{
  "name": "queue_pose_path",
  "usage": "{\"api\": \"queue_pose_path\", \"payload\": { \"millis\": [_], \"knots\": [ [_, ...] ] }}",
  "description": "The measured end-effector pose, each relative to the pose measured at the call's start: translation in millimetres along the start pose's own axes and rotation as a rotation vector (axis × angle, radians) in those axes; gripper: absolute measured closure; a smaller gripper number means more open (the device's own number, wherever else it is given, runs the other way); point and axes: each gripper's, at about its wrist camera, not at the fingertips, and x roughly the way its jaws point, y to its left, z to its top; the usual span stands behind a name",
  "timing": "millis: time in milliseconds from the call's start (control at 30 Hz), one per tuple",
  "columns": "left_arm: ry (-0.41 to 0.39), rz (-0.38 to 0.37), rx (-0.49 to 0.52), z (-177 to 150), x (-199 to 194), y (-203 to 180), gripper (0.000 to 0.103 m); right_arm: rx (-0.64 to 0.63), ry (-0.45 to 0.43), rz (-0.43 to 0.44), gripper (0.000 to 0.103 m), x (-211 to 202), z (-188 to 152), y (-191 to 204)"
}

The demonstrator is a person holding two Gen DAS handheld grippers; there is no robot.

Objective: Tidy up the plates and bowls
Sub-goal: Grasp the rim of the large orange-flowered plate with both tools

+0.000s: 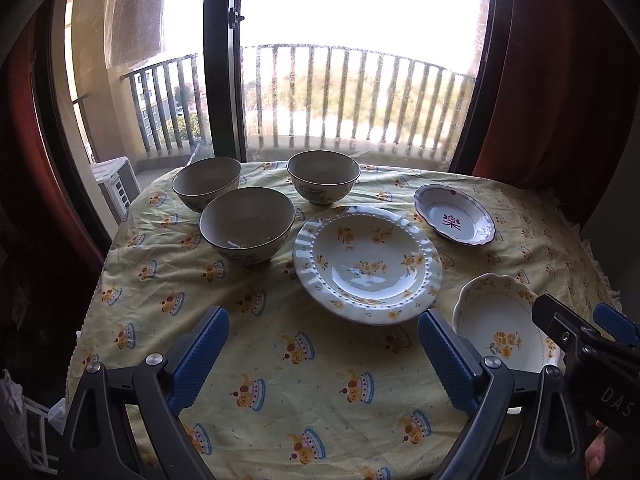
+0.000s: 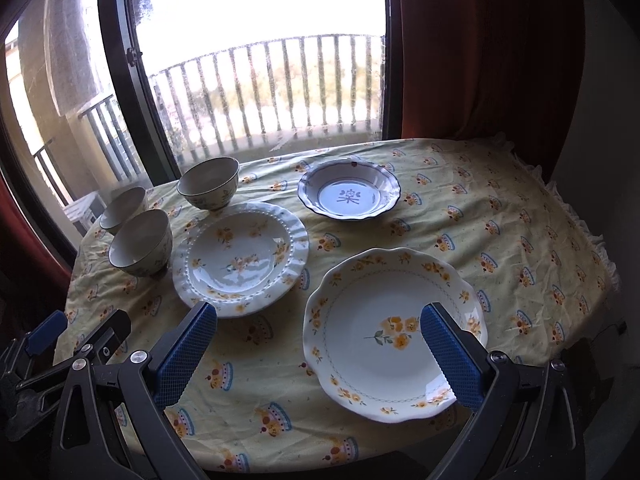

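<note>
Three grey-rimmed bowls stand at the table's far left: one nearest (image 1: pixel 247 224) (image 2: pixel 141 242), one far left (image 1: pixel 207 182) (image 2: pixel 123 207), one behind the plates (image 1: pixel 323 175) (image 2: pixel 208 182). A beaded yellow-flower plate (image 1: pixel 367 264) (image 2: pixel 240 258) lies mid-table. A blue-rimmed dish (image 1: pixel 454 214) (image 2: pixel 349 189) lies behind it. A scalloped flower plate (image 1: pixel 500 328) (image 2: pixel 394 332) lies at the near right. My left gripper (image 1: pixel 323 354) is open and empty above the cloth, short of the beaded plate. My right gripper (image 2: pixel 318 350) is open and empty, its right finger over the scalloped plate.
A round table carries a yellow patterned cloth (image 1: pixel 280 380) (image 2: pixel 500 240). A window with a dark frame (image 1: pixel 222 60) and balcony railing is behind it. Red curtains (image 2: pixel 480 48) hang at the right. The right gripper's body (image 1: pixel 588 344) shows at the left view's right edge.
</note>
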Motion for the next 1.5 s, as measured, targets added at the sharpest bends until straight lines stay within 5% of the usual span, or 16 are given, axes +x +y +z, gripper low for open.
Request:
{"api": "queue_pose_path", "payload": {
  "millis": [333,900,1300,1500],
  "knots": [
    [0.041,0.003,0.024,1,26,-34,0.007,0.031,0.036,0.000,0.001,27,6,-31],
    [0.216,0.094,-0.034,-23,101,-157,0.014,-0.102,0.181,0.096,0.007,124,22,-140],
    [0.385,0.164,-0.094,-53,143,-182,0.030,-0.161,0.353,0.182,0.015,183,2,-167],
    [0.410,0.162,-0.094,-57,146,-188,0.029,-0.193,0.408,0.190,0.026,193,-4,-164]
  ]
}}
